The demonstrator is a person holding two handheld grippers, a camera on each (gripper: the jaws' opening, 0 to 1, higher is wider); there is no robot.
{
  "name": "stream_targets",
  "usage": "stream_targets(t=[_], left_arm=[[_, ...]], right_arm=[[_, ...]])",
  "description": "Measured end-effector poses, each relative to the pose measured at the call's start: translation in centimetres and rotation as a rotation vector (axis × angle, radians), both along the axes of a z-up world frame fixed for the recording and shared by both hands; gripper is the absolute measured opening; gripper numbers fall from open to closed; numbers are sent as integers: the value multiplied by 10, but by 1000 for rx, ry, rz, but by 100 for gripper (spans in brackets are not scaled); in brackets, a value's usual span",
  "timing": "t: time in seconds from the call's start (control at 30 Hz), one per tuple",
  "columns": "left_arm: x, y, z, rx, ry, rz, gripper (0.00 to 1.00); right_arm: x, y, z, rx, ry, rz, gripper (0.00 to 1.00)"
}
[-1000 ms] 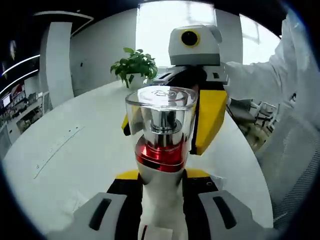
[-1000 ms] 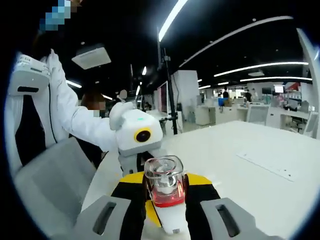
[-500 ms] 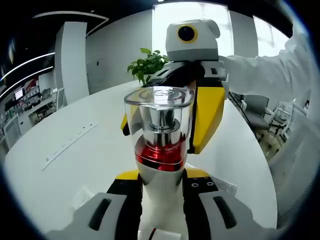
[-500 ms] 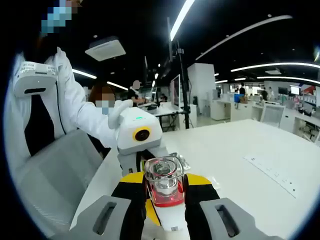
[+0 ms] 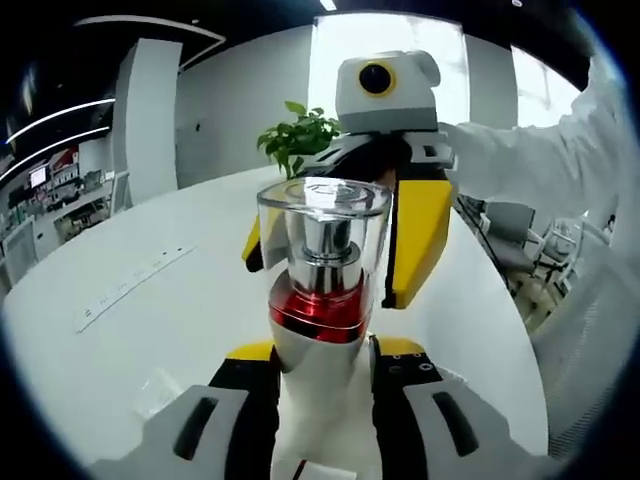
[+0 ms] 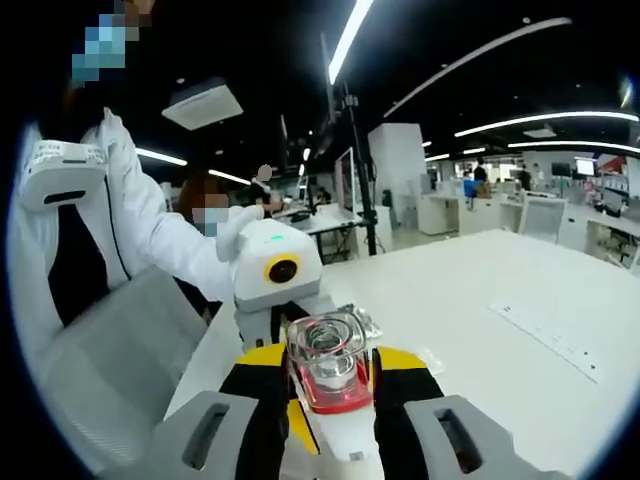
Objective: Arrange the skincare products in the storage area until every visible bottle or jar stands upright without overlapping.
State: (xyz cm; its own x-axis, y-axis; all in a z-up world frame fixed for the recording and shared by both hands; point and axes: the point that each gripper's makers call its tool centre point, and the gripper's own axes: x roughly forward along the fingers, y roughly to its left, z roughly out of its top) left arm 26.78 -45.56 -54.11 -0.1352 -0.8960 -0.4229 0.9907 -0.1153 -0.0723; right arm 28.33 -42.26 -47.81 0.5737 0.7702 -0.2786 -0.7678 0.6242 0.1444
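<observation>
Left gripper view
Bottle: a white-bodied skincare bottle (image 5: 322, 330) is seen standing up along the view's axis, with a red metallic band, a silver neck and a clear squarish cap.
Position: it is held above the white table (image 5: 150, 310), between the two grippers.
Left gripper (image 5: 322, 400): its jaws are clamped against the white lower body, one on each side; nearly closed, the bottle alone keeping them apart.
Right gripper (image 5: 345, 235): it is seen facing from beyond the bottle, its yellow jaws set on either side of the cap; the contact itself is hidden behind the cap.
Background: a potted plant (image 5: 300, 135) is seen behind, and a white sleeve (image 5: 530, 165) at the right.

Right gripper view
Bottle: the same bottle (image 6: 330, 385) is seen from the other side, clear cap toward the camera, red band below.
Right gripper (image 6: 330, 400): it is clenched on the bottle near the red band, black and yellow jaws pressed to both sides.
Left gripper (image 6: 290, 320): it is seen just behind the bottle; its jaw tips are hidden.
Background: the table (image 6: 480, 320) and a grey chair (image 6: 110, 350) are seen.
</observation>
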Motion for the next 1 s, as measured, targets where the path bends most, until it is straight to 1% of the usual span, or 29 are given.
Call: stream_targets(t=[0.03, 0.1, 0.2, 0.27, 0.3, 0.37, 0.47, 0.53, 0.63, 0.7, 0.8, 0.93, 1.0], left_arm=[[-1, 0, 0, 1, 0, 5, 31], [1, 0, -1, 3, -1, 2, 33], [-1, 3, -3, 16, 4, -5, 38], [-1, 5, -5, 26, 9, -2, 38], [6, 1, -6, 26, 14, 0, 38], [14, -2, -6, 25, 29, 10, 41], [21, -1, -5, 26, 30, 27, 48], [25, 0, -4, 30, 27, 34, 49], [25, 7, -1, 36, 22, 40, 56], [23, 13, 1, 52, 22, 45, 62], [22, 25, 2, 78, 22, 68, 69], [21, 43, 4, 98, 17, 88, 74], [20, 50, 5, 100, 25, 98, 82]], right_arm=[[0, -1, -2, -7, 12, -4, 32], [0, -1, -3, -7, 14, -11, 33], [0, -1, -8, -35, 23, -34, 41], [0, -1, -11, -42, 33, -42, 45], [0, -1, -11, -43, 36, -48, 46], [1, -3, -12, -47, 41, -71, 49], [2, -7, -15, -54, 51, -95, 57], [2, -8, -18, -69, 60, -114, 62], [-2, -7, -19, -74, 63, -134, 67], [-4, -7, -19, -72, 64, -148, 72], [-6, -8, -19, -87, 63, -170, 79], [-9, -9, -18, -100, 59, -200, 88], [-12, -9, -18, -105, 60, -216, 91]])
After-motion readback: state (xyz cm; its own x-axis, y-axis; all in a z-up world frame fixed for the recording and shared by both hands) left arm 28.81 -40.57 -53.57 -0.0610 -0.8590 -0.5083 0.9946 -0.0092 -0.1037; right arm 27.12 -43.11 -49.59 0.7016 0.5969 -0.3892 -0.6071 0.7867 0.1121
